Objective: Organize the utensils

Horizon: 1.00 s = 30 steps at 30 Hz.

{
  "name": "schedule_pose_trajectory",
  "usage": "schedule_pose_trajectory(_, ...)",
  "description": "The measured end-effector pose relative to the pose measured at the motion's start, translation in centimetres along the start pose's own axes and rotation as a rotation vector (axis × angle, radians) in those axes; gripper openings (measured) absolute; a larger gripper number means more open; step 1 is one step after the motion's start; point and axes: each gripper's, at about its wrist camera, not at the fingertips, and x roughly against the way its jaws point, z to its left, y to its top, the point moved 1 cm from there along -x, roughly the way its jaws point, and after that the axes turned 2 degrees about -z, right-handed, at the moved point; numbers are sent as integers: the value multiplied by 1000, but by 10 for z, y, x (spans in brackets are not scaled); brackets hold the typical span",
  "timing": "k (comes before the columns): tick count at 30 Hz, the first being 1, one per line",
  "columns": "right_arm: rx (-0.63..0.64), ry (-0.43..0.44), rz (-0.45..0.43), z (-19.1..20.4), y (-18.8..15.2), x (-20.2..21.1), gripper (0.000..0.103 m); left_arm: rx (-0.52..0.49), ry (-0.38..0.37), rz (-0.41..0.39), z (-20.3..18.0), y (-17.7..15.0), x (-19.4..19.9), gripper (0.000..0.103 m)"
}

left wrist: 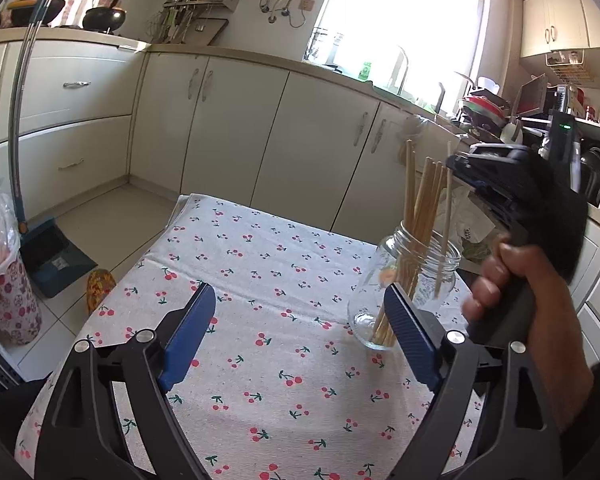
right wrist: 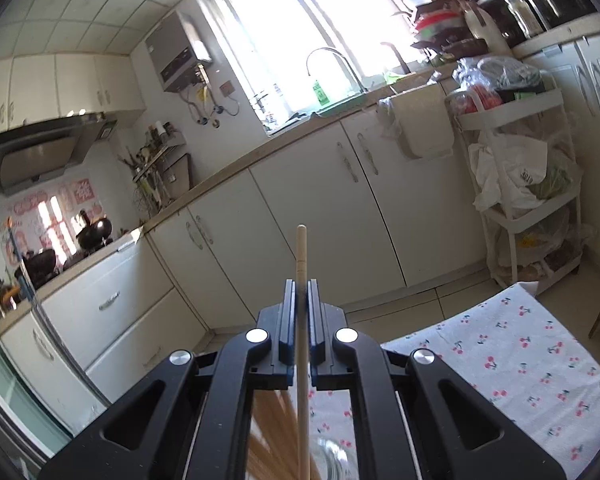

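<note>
Right gripper [right wrist: 301, 292] is clamping one pale wooden chopstick [right wrist: 301, 248] over the clear glass jar [left wrist: 410, 280] of chopsticks; left gripper [left wrist: 300, 312] is gaping empty beside it on the cherry-print tablecloth [left wrist: 284, 380].

Home kitchen: cabinets [right wrist: 312, 216], sink tap [right wrist: 332, 64] under window, range hood [right wrist: 40, 152] (above wok [right wrist: 94, 232]), dish rack [left wrist: 484, 108].

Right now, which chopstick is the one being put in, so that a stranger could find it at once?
Start at the cherry-print tablecloth and find the clear glass jar near its right edge. Bamboo chopsticks lean bunched at the jar's left side. The chopstick meant stands alone to their right, paler, its top pinched in the jaws of the right gripper.
</note>
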Motion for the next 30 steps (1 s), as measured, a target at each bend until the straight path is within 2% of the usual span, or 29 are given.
schedule_pose_trajectory(6,98,23,37,14,-15,30,6,19,12,20,4,0,-5,85)
schedule_pose_trajectory(10,145,37,119,19,-30,43,7,1,44,65,3,2,-12,86)
schedule_pose_trajectory(12,151,36,151,19,-33,57,10,-20,65,93,0,4,-11,86)
schedule_pose_trajectory(14,139,32,159,18,-35,74,24,-42,87,111,-2,9,-4,86)
schedule_pose_trajectory(16,121,25,181,18,-38,99,28,-69,101,125,-6,15,6,88)
schedule_pose_trajectory(18,111,4,206,20,-42,123,40,-97,112,139,-8,19,17,89)
schedule_pose_trajectory(19,104,-10,217,21,-44,133,52,-116,115,146,-11,22,24,90)
schedule_pose_trajectory(20,100,-25,232,22,-47,143,58,-134,119,151,-13,24,31,91)
schedule_pose_trajectory(22,93,-53,262,26,-53,168,60,-161,122,154,-17,28,44,92)
schedule_pose_trajectory(25,88,-90,295,31,-56,195,70,-199,115,154,-24,32,71,94)
schedule_pose_trajectory(30,83,-122,325,43,-52,236,78,-247,108,157,-35,32,119,95)
